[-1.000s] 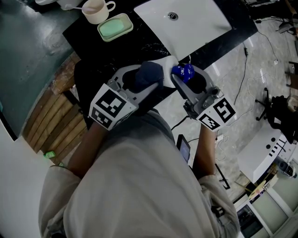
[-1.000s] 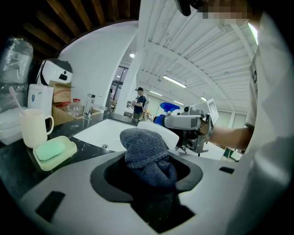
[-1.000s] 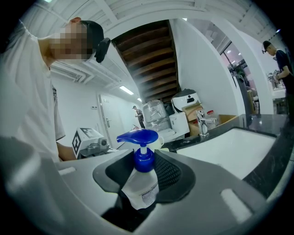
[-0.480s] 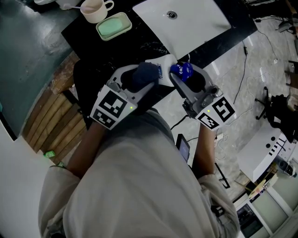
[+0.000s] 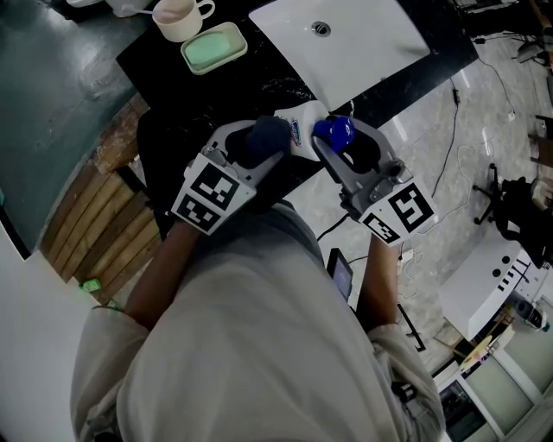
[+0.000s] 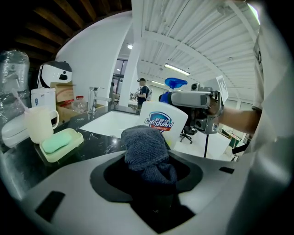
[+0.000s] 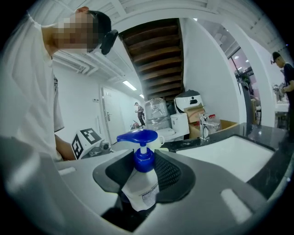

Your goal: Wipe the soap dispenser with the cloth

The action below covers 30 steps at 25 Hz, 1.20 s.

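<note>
- The black polished stone counter (image 5: 259,82) fills the upper part of the head view, and the work is held just above its near edge, close to the person's body.
- The white rectangular sink basin (image 5: 363,43) lies beyond the grippers and plays no part.
- The right gripper (image 5: 344,147) is clenched round the dispenser, jaws standing wide on either side of the bottle. It has stayed put over the last second.
- The left gripper (image 5: 257,147) is clamped on the cloth and has sunk a little, dragging the wad down the bottle.
- The white plastic soap dispenser with a blue pump head (image 5: 302,131) sits upright in the right gripper's jaws, off the counter. Its printed label, covered a second ago, now shows beside the cloth.
- The dark blue-grey knitted cloth (image 5: 268,136) is bunched in the left gripper's jaws, right against the bottle's side. Contact looks likely, though it cannot be confirmed.
- Judging by that downward slide, one wiping stroke is under way and other faces remain.
- The pale green soap dish (image 5: 214,47) and cream mug (image 5: 177,17) stand well apart at the far corner.
</note>
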Each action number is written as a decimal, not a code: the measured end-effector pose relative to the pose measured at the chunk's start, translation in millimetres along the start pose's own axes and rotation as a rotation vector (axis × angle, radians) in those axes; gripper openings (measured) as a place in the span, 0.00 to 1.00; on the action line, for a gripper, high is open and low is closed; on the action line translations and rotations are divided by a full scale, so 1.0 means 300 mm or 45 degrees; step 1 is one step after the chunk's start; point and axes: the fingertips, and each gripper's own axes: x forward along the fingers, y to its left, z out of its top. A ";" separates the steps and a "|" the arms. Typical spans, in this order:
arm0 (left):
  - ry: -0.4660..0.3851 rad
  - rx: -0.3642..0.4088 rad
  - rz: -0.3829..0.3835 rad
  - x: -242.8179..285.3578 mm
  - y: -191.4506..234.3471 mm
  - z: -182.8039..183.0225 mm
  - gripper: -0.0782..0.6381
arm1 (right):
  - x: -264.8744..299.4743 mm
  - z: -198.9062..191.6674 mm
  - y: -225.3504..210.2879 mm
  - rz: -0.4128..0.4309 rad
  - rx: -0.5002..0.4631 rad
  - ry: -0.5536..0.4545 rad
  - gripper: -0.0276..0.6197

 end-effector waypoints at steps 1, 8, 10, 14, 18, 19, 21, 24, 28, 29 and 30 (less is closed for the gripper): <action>0.017 0.000 0.003 0.004 0.001 -0.008 0.38 | 0.005 0.002 0.007 0.001 -0.022 0.010 0.25; 0.054 -0.055 0.040 -0.005 0.028 -0.045 0.38 | 0.049 0.003 0.046 0.008 -0.121 0.046 0.25; 0.031 -0.085 0.061 -0.029 0.046 -0.036 0.38 | 0.063 0.004 0.060 0.016 -0.144 0.049 0.25; -0.025 -0.165 0.104 -0.087 0.084 -0.029 0.38 | 0.076 0.008 0.067 0.007 -0.155 0.037 0.25; -0.116 -0.234 0.147 -0.140 0.107 -0.011 0.38 | 0.069 0.002 0.071 0.005 -0.163 0.027 0.25; -0.142 -0.249 0.155 -0.150 0.109 -0.003 0.38 | 0.067 0.000 0.071 0.004 -0.165 0.022 0.25; -0.195 -0.274 0.166 -0.169 0.108 0.016 0.38 | 0.060 0.001 0.070 0.001 -0.166 0.005 0.25; -0.267 -0.295 0.181 -0.198 0.095 0.049 0.38 | 0.041 0.011 0.068 -0.006 -0.161 -0.026 0.26; -0.341 -0.306 0.219 -0.239 0.081 0.085 0.38 | 0.008 0.022 0.076 -0.008 -0.159 -0.061 0.26; -0.357 -0.307 0.231 -0.251 0.079 0.093 0.38 | 0.000 0.024 0.080 -0.007 -0.161 -0.068 0.26; -0.373 -0.306 0.243 -0.263 0.077 0.102 0.38 | -0.009 0.024 0.085 -0.006 -0.163 -0.074 0.26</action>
